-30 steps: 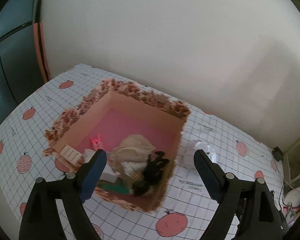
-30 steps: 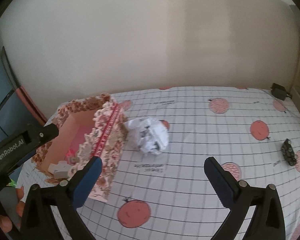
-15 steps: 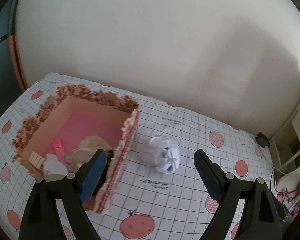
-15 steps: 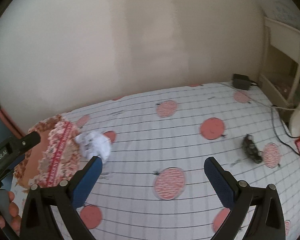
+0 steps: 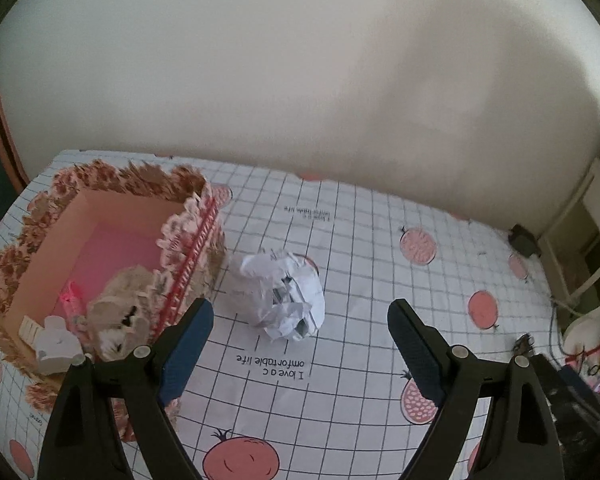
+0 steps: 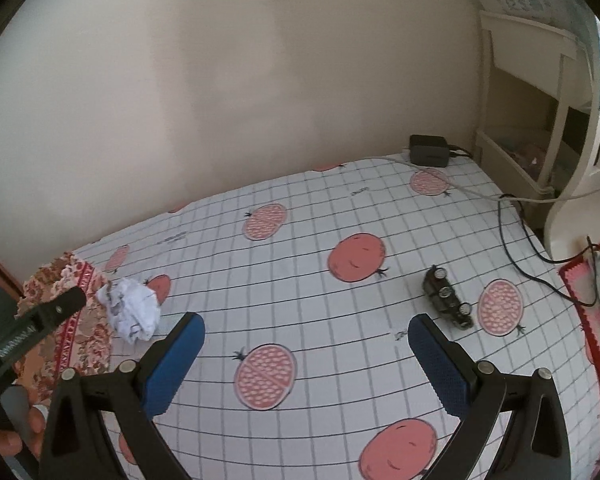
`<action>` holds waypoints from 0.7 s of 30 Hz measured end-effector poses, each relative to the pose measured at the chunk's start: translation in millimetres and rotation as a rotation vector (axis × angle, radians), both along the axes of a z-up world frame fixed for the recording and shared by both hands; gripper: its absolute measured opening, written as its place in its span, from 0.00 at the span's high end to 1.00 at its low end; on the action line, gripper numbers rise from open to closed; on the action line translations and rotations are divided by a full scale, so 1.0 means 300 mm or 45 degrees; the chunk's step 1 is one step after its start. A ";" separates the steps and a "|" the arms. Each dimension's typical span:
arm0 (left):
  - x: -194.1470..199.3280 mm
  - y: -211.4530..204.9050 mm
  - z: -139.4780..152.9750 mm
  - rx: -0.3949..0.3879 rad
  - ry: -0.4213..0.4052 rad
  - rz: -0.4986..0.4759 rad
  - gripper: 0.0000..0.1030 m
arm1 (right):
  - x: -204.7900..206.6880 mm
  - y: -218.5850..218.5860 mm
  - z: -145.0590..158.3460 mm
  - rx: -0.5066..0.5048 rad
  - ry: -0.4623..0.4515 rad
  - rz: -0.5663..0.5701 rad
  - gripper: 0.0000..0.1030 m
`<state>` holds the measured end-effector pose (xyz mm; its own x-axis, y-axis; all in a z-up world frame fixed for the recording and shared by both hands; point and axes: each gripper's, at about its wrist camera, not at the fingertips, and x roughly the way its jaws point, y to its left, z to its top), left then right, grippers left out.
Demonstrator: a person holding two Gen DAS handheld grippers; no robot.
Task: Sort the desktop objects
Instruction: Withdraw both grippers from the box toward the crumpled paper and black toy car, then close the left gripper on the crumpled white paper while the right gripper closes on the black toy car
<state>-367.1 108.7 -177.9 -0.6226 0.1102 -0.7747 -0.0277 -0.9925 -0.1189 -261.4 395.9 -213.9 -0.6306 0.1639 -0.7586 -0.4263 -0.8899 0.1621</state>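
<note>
A crumpled white paper ball (image 5: 282, 294) lies on the fruit-print tablecloth, just right of a floral box with a pink inside (image 5: 112, 216). The box holds several small items. My left gripper (image 5: 300, 320) is open and empty, a little short of the paper ball. In the right wrist view the paper ball (image 6: 132, 314) is at the left by the box (image 6: 78, 320). A small black toy car (image 6: 448, 302) lies to the right. My right gripper (image 6: 306, 332) is open and empty over the cloth, with the car just beyond its right finger.
A black power adapter (image 6: 429, 150) with cables sits at the table's far right corner. A white shelf (image 6: 540, 92) and white chair stand past the right edge. The wall runs along the back. The left gripper's body (image 6: 36, 328) shows at the left of the right wrist view.
Both grippers have swung right. The left view shifted from the box to the paper ball. The right view shifted from the paper ball toward the toy car. Both jaws stayed open.
</note>
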 end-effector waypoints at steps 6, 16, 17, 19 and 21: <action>-0.057 0.015 -0.068 0.009 -0.057 0.010 0.13 | -0.017 0.061 0.016 0.123 -0.034 0.014 0.00; -0.113 0.003 -0.168 0.009 -0.130 0.048 0.13 | -0.018 0.183 -0.080 0.211 -0.150 -0.025 0.00; -0.117 0.000 -0.178 0.008 -0.133 0.054 0.13 | -0.017 0.194 -0.094 0.205 -0.158 -0.029 0.00; -0.128 -0.003 -0.197 0.003 -0.143 0.058 0.13 | -0.019 0.215 -0.125 0.187 -0.174 -0.035 0.00; -0.140 -0.007 -0.211 -0.003 -0.150 0.061 0.13 | -0.025 0.228 -0.148 0.180 -0.188 -0.038 0.00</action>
